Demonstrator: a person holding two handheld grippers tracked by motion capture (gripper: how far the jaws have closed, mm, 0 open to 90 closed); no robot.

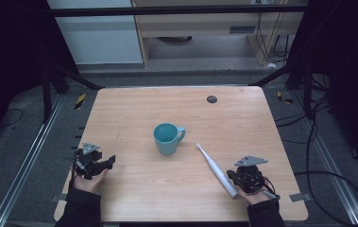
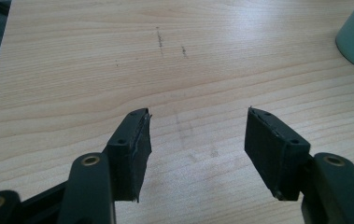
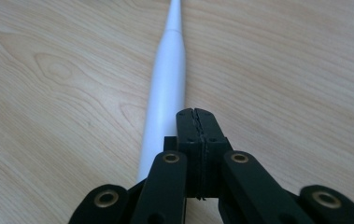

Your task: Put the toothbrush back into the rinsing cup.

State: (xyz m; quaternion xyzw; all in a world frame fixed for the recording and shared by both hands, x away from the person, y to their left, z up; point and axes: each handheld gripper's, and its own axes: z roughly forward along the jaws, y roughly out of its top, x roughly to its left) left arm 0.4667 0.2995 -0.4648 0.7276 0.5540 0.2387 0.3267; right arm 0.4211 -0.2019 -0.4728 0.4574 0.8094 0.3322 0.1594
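A white electric toothbrush (image 1: 216,170) is seen lying flat on the wooden tabletop (image 1: 134,109), at the near right, its small brush head pointing far-left toward a teal mug (image 1: 168,138) that stands upright near the middle. The right hand-held gripper (image 3: 196,113) is held just beside the thick handle end, on its right, with its black jaws pressed fully together and nothing between them; the handle is not gripped. The left hand-held gripper (image 2: 197,119) is kept at the near left, jaws spread wide over bare wood, well apart from both things.

The toothbrush is judged to be light, rigid and smooth plastic, round in section and tapering toward a slim neck, so it is likely to roll or slip under a loose pinch. The thick lower body is judged the better place to be taken, across its width; the thin neck and bristle head are best left alone. The mug appears glazed, hard and breakable, with a loop handle on its right. The tabletop shows a pale matt grain with faint dark scuffs
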